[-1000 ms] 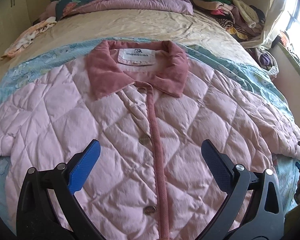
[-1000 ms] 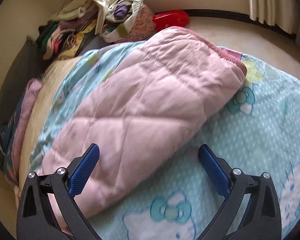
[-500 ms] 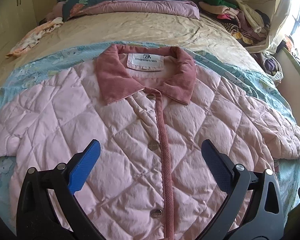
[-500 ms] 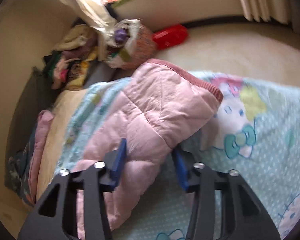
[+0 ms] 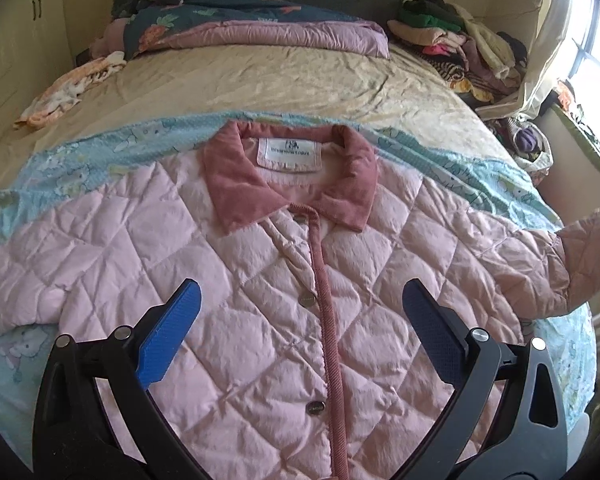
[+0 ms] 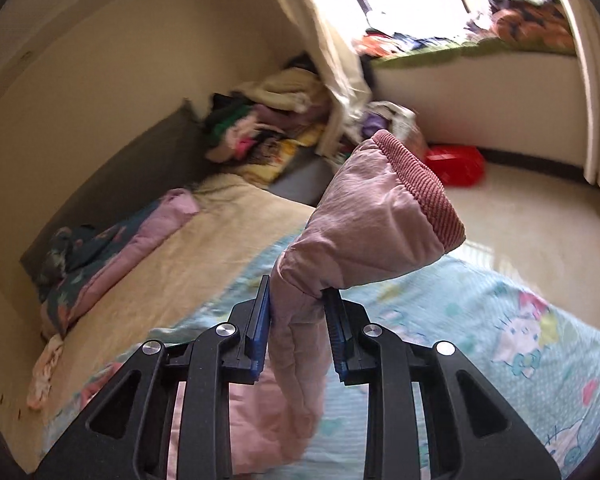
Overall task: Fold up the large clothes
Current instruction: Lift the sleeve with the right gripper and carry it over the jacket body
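right gripper: jaws closing on the sleeve, pads pressed into the padding just behind the cuff, sleeve raised off the bed. best kept pinched firm, since thick quilting slips; better carried over across the chest in one arc, laid flat with the cuff short of the far edge. left gripper: jaws wide, empty, hovering above the jacket front near the placket. could pin the chest while the sleeve comes over, to stop the body dragging.

jacket face up, buttoned, spread on the blue blanket at the near end of the bed, collar away from the camera, other sleeve out flat to the left.

beyond: bare sheet, a small floral cloth at its left edge, folded quilts by the headboard, a clothes pile in the far right corner, a red item on the floor. nothing lying on the jacket or in the fold path.
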{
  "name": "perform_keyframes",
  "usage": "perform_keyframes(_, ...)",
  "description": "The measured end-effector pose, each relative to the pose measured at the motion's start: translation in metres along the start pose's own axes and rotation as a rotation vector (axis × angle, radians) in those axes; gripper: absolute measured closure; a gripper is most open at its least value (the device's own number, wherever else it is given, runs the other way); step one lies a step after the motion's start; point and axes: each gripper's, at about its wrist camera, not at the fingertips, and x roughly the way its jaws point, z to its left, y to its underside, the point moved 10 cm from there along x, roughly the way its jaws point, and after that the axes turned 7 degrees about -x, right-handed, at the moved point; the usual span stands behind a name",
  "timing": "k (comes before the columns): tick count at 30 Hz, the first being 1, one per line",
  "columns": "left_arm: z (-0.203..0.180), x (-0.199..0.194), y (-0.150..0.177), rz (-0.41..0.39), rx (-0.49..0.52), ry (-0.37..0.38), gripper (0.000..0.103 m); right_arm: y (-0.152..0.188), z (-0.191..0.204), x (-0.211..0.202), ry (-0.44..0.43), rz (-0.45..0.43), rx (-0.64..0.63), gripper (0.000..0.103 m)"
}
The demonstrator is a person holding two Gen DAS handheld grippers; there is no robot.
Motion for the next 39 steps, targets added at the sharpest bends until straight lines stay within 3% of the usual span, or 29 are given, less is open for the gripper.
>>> perform_keyframes(6, 0.008, -0.021, -0.016, -0.038, -0.008, 0.013, 0.008, -0.021, 0.064, -0.019, -0.078, -0.034, -0.084, 0.079)
perform_keyframes(16, 0.022, -0.045, -0.046, -0.086, -0.024, 0.031, 0.008, -0.024, 0.169, -0.039, -0.168, -0.042, -0.239, 0.079)
perform_keyframes(24, 0.049, -0.058, -0.056, -0.102, -0.079, 0.063, 0.008, -0.01, 0.249, -0.053, -0.243, -0.045, -0.343, 0.08)
perform_keyframes(39, 0.119, -0.05, -0.047, -0.073, -0.189, 0.076, 0.008, 0.042, 0.355, -0.062, -0.416, -0.008, -0.418, 0.08)
